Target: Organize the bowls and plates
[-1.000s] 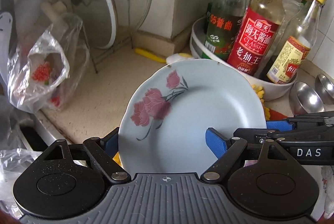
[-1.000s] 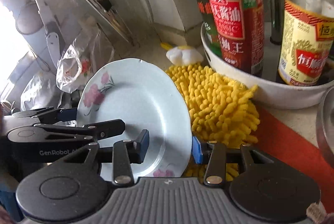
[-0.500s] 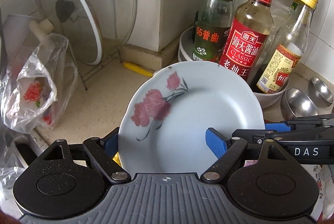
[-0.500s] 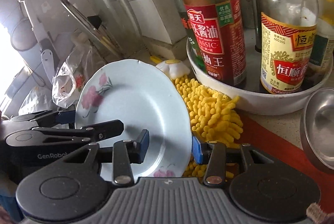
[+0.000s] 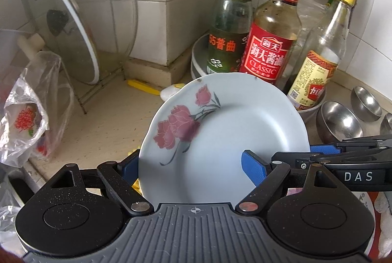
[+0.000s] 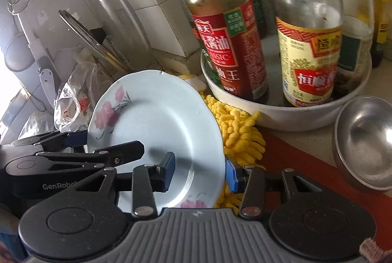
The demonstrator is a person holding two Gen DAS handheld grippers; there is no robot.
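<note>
A pale blue plate (image 5: 220,128) with pink flowers is held tilted above the counter by both grippers. My left gripper (image 5: 191,165) is shut on its left rim, one blue pad behind the edge and the other on the face. My right gripper (image 6: 199,172) is shut on the right rim of the plate (image 6: 156,116), again with one pad on the face and one behind. Each gripper also shows in the other's view: the left gripper (image 6: 107,143) and the right gripper (image 5: 301,152). Several steel bowls (image 5: 339,122) stand on the counter to the right.
Sauce bottles (image 5: 269,42) stand in a round white tray (image 6: 281,116) just behind the plate. A yellow chenille cloth (image 6: 235,125) lies on a red mat (image 6: 306,165) under it. Glass lids (image 5: 61,22) lean in a rack at the back left, beside a plastic bag (image 5: 27,111).
Both grippers have carried the plate together slightly up and to the right. The plate keeps its place between the fingers. The steel bowls have come further into view.
</note>
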